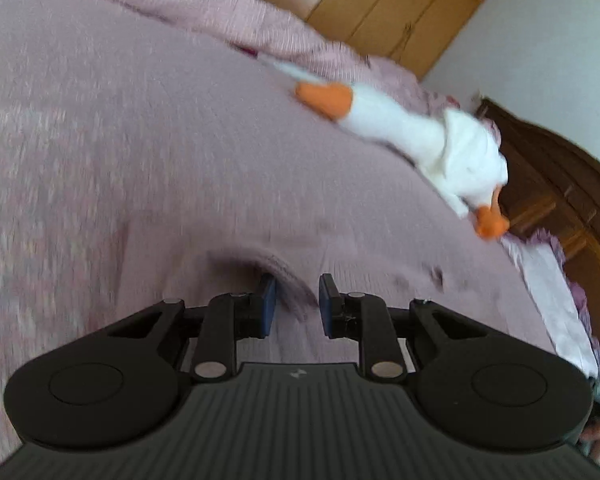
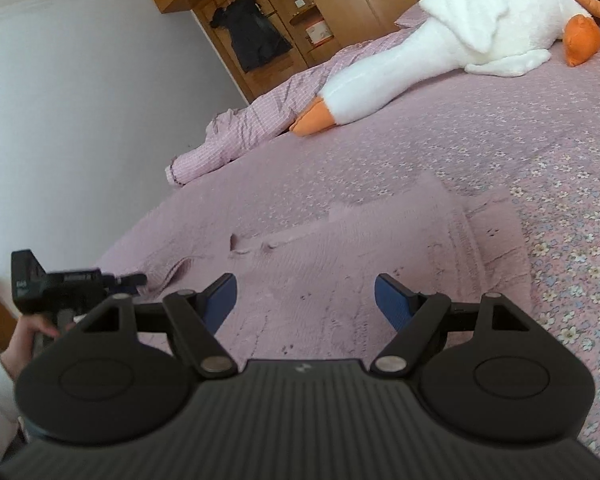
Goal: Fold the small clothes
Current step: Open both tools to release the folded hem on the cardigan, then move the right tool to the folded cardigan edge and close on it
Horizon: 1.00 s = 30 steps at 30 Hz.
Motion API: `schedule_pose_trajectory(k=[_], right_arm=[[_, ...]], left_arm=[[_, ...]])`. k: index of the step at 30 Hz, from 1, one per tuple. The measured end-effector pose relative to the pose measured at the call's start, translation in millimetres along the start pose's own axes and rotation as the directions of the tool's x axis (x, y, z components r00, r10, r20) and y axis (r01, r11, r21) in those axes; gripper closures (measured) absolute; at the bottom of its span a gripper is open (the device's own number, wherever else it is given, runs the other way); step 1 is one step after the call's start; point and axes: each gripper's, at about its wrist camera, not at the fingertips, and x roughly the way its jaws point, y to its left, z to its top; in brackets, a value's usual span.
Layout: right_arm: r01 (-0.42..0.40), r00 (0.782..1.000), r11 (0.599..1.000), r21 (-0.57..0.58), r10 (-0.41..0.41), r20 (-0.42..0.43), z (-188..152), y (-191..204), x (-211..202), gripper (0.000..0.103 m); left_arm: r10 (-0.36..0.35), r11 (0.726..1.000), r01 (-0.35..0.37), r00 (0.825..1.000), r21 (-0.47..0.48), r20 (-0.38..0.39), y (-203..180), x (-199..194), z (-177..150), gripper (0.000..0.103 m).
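Note:
A small pink knit garment (image 2: 380, 248) lies spread flat on the pink floral bedspread (image 2: 520, 140). My right gripper (image 2: 306, 300) hovers just over its near part, open, with nothing between the blue pads (image 2: 392, 304). My left gripper (image 1: 298, 304) has its pads nearly together, and a raised fold of the garment's edge (image 1: 296, 284) fills the gap between them. In the right wrist view the left gripper (image 2: 76, 280) sits at the garment's left edge, held by a hand (image 2: 32, 328) in a white sleeve. The left wrist view is blurred.
A large white plush goose (image 2: 460, 32) (image 1: 420, 140) with orange beak and feet lies across the far side of the bed. A crumpled pink checked quilt (image 2: 252, 128) (image 1: 220, 12) lies beyond it. Wooden wardrobes (image 2: 300, 20) and a dark headboard (image 1: 560, 184) border the bed.

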Motion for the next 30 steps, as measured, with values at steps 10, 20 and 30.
schedule_pose_trajectory(k=[10,20,30], right_arm=[[0.064,0.998,0.997,0.035,-0.064,0.015,6,-16,-2,0.024],[0.171,0.982,0.985,0.018,-0.172,0.073,15,-29,-14,0.024],[0.247,0.969,0.968,-0.036,-0.248,-0.006,16,-41,17,0.056]], left_arm=[[0.016,1.0,-0.017,0.997,0.02,0.069,1,-12,26,0.071],[0.048,0.997,-0.052,0.997,0.063,0.068,17,-40,7,0.028],[0.053,0.988,-0.059,0.998,0.146,0.046,19,-29,-19,0.041]])
